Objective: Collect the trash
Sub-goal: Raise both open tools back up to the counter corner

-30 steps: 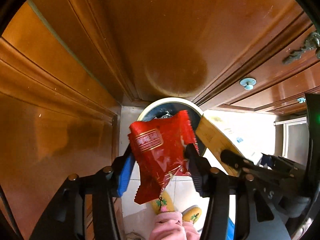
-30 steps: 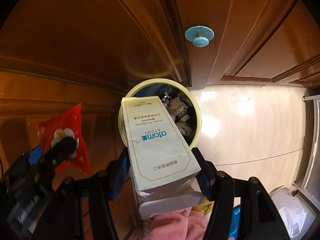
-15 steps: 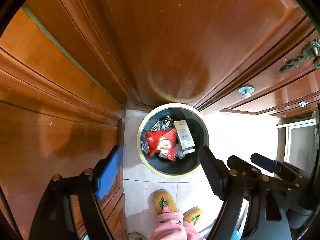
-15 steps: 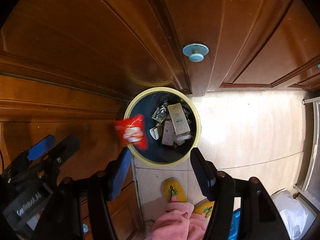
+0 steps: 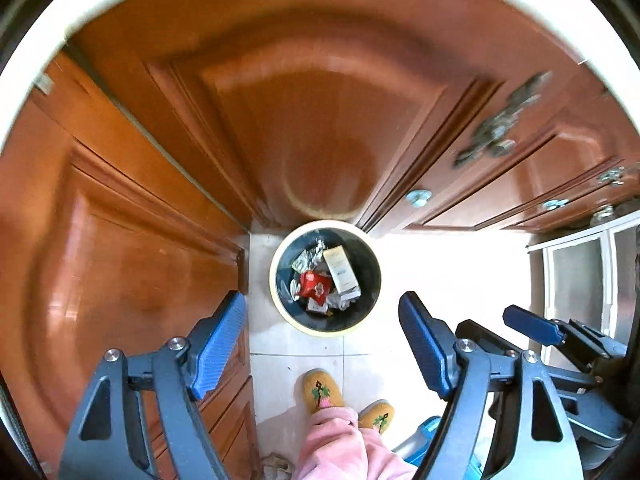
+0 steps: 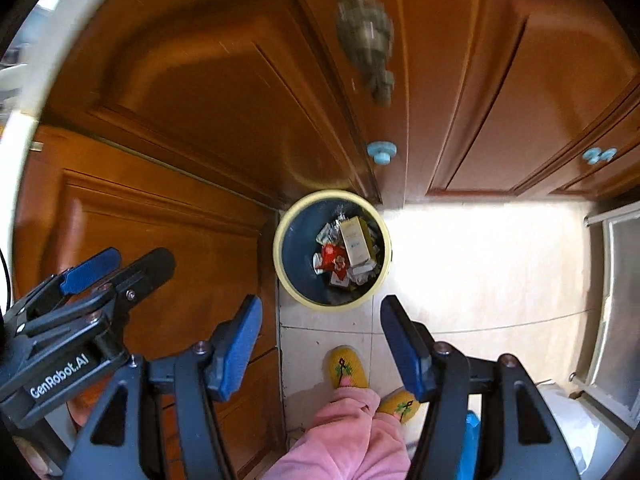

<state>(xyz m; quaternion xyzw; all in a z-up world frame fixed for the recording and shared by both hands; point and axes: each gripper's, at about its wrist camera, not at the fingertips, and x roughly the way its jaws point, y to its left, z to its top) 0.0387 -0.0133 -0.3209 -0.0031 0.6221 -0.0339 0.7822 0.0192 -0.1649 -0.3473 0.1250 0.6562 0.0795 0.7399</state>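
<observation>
Ornate metal handle [image 5: 496, 124] on cabinet door smeared by motion blur, shape not readable; same handle [image 6: 366, 36] blurred in right view too. Small trash under the red wrapper [image 5: 314, 285] and white box [image 5: 340, 270] in the bin [image 5: 280, 308] too small and overlapped to identify; print on box unreadable. Person cut off by bottom edge, only pink trouser leg [image 5: 344, 444] and yellow slippers [image 5: 322, 390] show; second slipper half hidden behind the leg. Blue object [image 5: 424, 436] by the feet mostly hidden behind gripper arm. White bag-like thing [image 6: 576, 436] bottom right cut by lens edge, can't tell what. Far right knobs [image 5: 610, 176] blurry
</observation>
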